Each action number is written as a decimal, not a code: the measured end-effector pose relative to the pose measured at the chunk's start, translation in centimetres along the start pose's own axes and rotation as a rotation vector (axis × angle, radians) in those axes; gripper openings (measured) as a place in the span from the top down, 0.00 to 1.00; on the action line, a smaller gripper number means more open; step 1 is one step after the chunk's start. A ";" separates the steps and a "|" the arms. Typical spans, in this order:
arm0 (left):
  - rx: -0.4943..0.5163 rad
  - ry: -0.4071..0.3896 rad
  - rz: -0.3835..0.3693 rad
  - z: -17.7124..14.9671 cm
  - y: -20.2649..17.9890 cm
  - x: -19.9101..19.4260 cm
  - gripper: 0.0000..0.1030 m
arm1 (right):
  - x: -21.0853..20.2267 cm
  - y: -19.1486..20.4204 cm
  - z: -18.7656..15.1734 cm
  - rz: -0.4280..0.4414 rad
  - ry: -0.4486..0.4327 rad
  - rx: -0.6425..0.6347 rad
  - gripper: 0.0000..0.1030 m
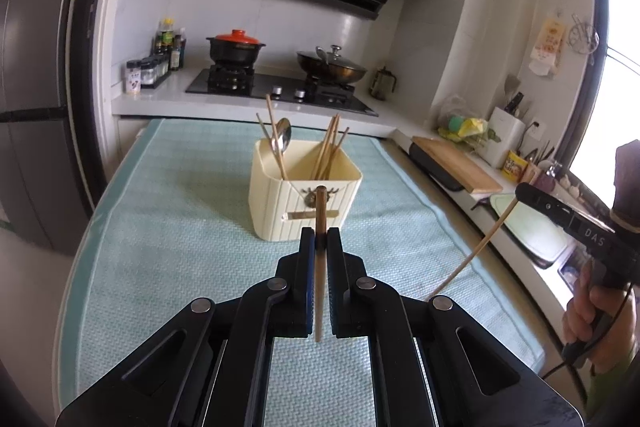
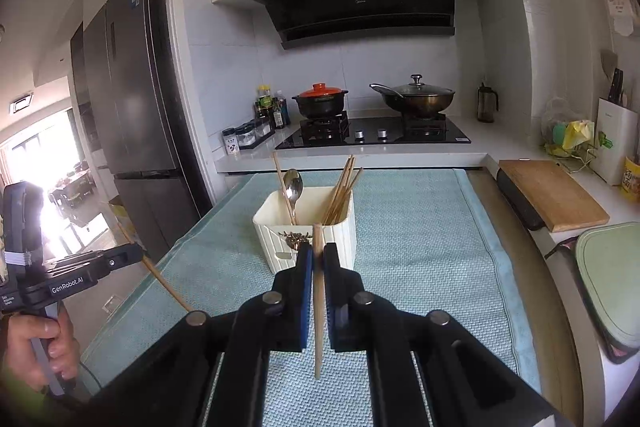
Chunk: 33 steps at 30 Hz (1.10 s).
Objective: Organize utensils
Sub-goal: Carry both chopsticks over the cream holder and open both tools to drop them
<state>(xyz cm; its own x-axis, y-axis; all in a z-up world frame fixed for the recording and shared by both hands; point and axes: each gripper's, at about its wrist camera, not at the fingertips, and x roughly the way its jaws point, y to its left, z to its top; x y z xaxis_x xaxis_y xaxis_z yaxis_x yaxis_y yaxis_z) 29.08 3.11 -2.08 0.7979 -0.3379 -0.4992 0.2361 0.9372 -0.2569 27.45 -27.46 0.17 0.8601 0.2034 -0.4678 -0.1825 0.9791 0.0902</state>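
A cream utensil holder (image 1: 306,195) (image 2: 340,241) stands on a light blue cloth (image 1: 180,219) (image 2: 420,227). It holds several wooden chopsticks (image 1: 330,151) (image 2: 344,187) on its right side, a metal spoon (image 1: 283,137) (image 2: 293,187) and more chopsticks on its left. My left gripper (image 1: 320,233) is shut on a dark-tipped wooden chopstick (image 1: 319,267), upright, just short of the holder. My right gripper (image 2: 318,249) is shut on a pale wooden chopstick (image 2: 319,307), also upright near the holder. Each view shows the other gripper (image 1: 524,193) (image 2: 134,253) off to the side, its chopstick (image 1: 472,255) (image 2: 168,285) slanting down.
Behind the cloth a hob (image 1: 280,91) carries a red-lidded clay pot (image 1: 236,47) and a lidded wok (image 1: 330,65). Spice jars (image 1: 150,69) stand at the left. A wooden cutting board (image 2: 552,193), a knife block (image 2: 614,139) and a sink (image 1: 532,227) line the right counter. A fridge (image 2: 128,87) is at the left.
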 end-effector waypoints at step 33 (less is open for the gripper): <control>0.061 -0.174 -0.033 11.4 -0.7 -0.2 0.97 | 2.1 2.3 9.0 0.031 -0.160 -0.125 0.94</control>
<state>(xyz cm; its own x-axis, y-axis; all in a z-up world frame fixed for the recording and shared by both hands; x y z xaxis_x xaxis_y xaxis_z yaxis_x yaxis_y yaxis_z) 35.07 3.55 7.68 0.8719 -0.3535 -0.3389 0.2928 0.9310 -0.2179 33.18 -24.71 7.30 0.9160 0.2420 -0.3200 -0.2592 0.9657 -0.0118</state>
